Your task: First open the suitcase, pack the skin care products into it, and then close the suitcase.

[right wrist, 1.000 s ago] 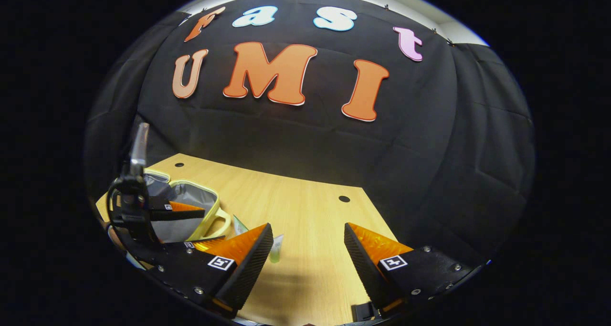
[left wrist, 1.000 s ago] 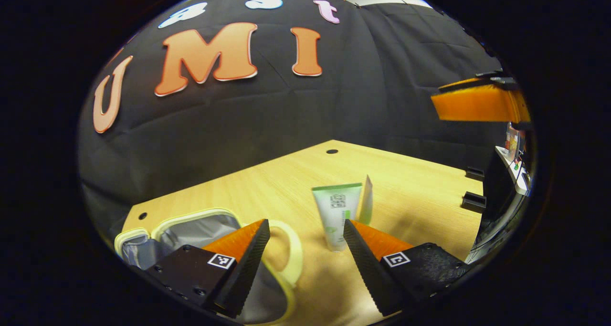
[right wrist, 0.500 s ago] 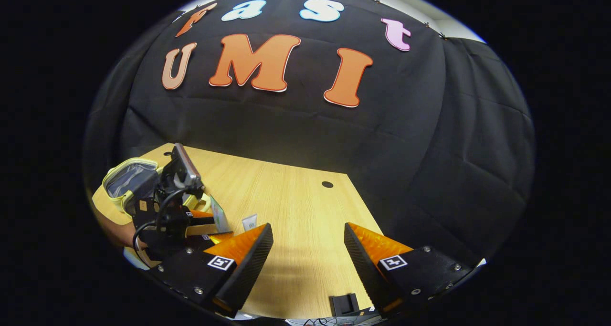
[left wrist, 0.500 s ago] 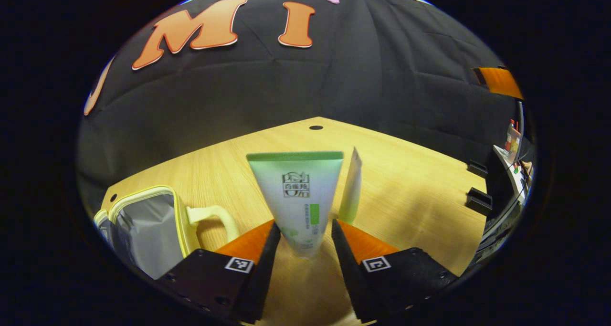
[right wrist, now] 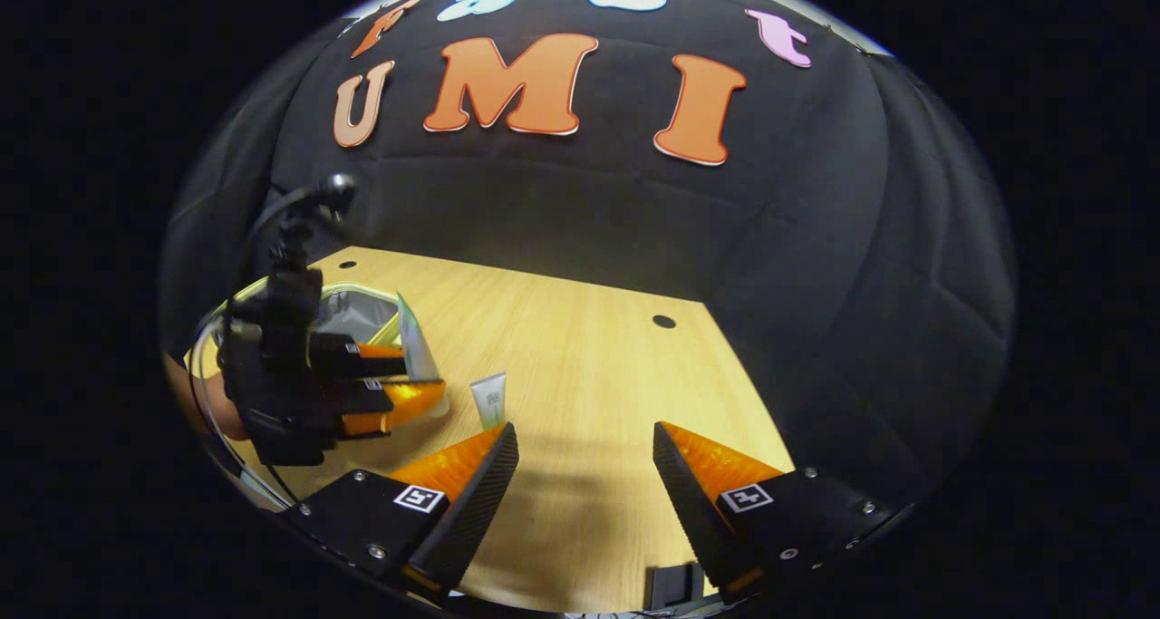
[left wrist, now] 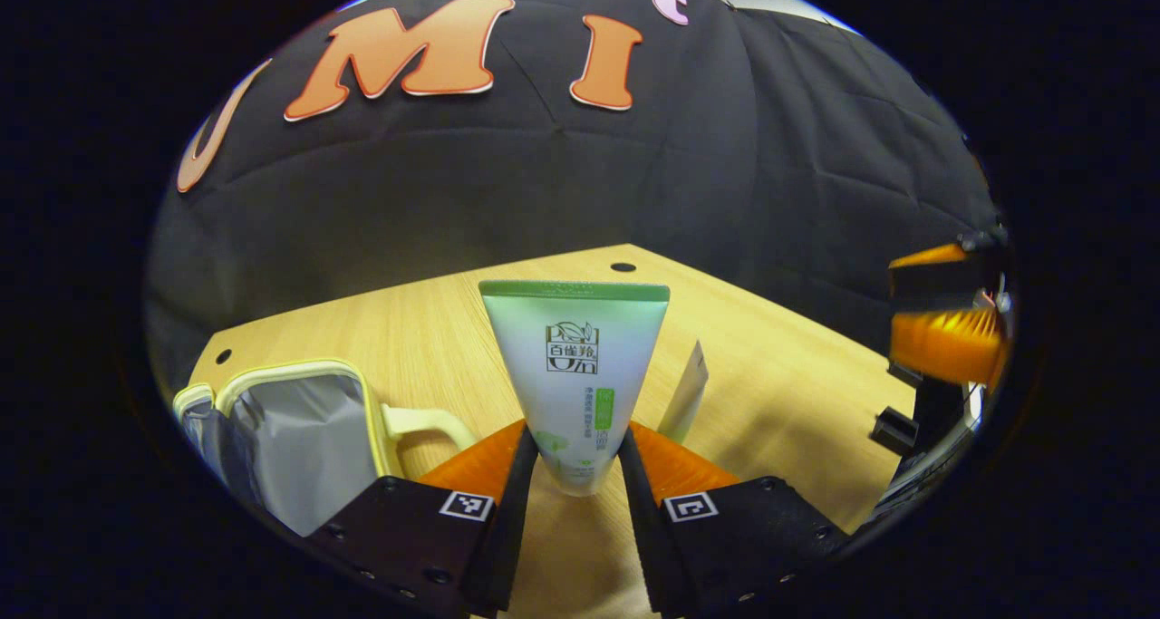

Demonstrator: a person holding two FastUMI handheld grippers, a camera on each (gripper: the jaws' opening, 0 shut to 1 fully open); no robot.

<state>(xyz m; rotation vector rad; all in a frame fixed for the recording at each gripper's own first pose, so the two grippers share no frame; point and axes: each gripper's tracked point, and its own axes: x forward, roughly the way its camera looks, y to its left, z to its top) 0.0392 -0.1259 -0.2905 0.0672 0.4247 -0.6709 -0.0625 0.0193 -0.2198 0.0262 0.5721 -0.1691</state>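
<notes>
In the left gripper view, the left gripper sat at the bottom centre of the frame with both fingers pressed against the lower end of a white and green tube, which stood upright with its flat crimped end at the top. Just right of it and behind, a second tube stood on the wooden table. At the lower left of the frame the suitcase, pale yellow with a grey lining, lay open, its handle pointing toward the gripped tube. The right gripper showed blurred at the right edge. In the right gripper view, the right gripper hung above bare table with its fingers wide apart and nothing between them; the left gripper at centre left held its tube in front of the suitcase, and the second tube stood just to the right.
</notes>
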